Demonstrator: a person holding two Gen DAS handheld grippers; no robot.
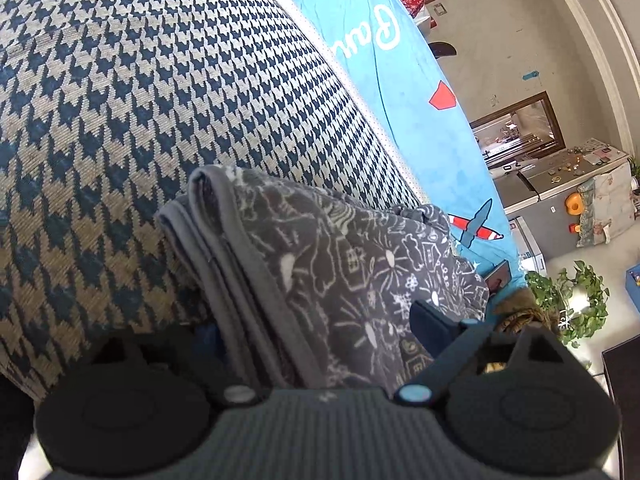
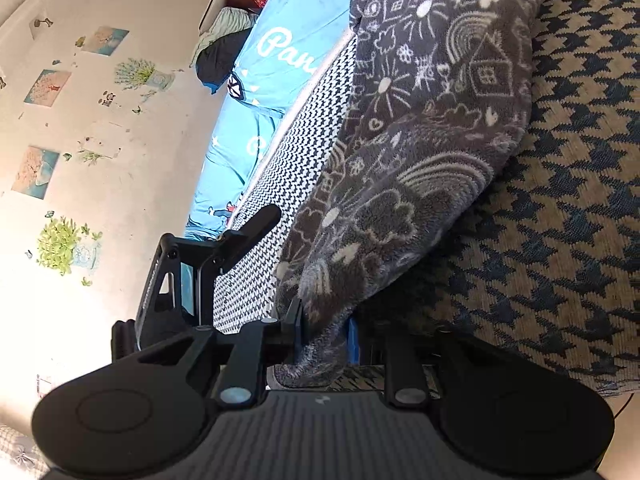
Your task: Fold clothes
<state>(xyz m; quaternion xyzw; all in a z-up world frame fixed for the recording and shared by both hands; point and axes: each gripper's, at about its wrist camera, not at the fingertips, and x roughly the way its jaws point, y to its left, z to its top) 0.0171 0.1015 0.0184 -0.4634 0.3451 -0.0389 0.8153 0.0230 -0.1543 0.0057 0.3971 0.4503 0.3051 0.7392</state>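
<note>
A grey fleece garment (image 1: pixel 320 248) printed with white doodles lies folded in several layers on a houndstooth cover (image 1: pixel 160 100). In the left wrist view my left gripper (image 1: pixel 320 328) is shut on its near end: the right fingertip (image 1: pixel 428 320) presses on top and the left one is mostly hidden under the hemmed edges. In the right wrist view the same garment (image 2: pixel 432 120) runs upward over the houndstooth cover (image 2: pixel 568 200). My right gripper (image 2: pixel 326 332) is shut on its lower bunched edge, between a black finger and a blue pad (image 2: pixel 353 340).
A bright blue sheet (image 1: pixel 400 80) with white lettering borders the houndstooth cover. A black device (image 2: pixel 172 276) stands just left of my right gripper. A fridge (image 1: pixel 528 188), a leafy plant (image 1: pixel 572 300) and a wall with stickers (image 2: pixel 80 120) lie beyond.
</note>
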